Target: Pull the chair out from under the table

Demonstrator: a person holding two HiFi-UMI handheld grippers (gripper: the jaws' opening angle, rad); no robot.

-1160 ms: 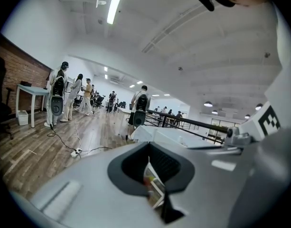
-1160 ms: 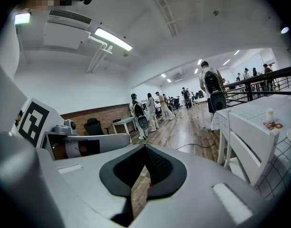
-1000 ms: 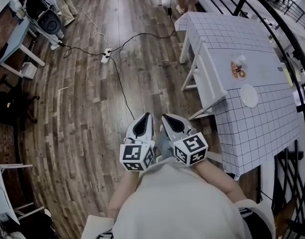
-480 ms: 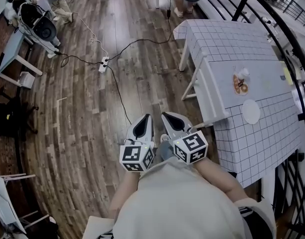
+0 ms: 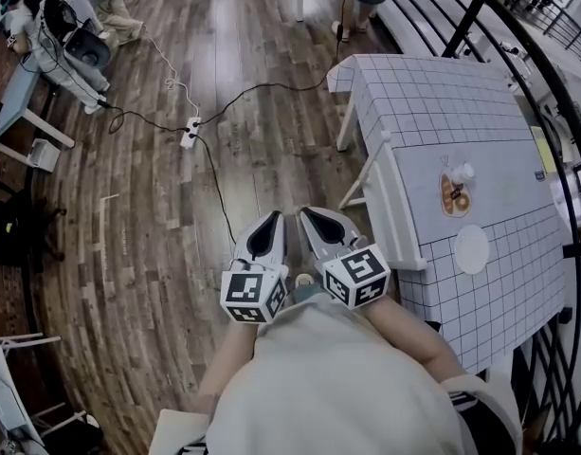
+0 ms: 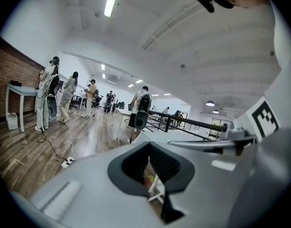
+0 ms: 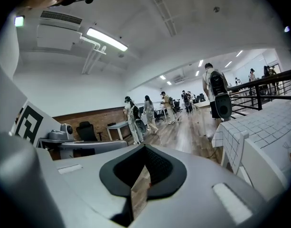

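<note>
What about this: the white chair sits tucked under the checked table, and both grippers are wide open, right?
No. The white chair is tucked under the table, but the left gripper and right gripper are shut and empty; the two gripper views show it.

White chair standing upright, pushed in at the long side of the table – seat hidden beneath the top, back rail lying close along the edge, slanted legs showing over the wooden floor. Table draped in white grid-lined cloth – a plain pale band across its middle, behind the chair back.
</note>
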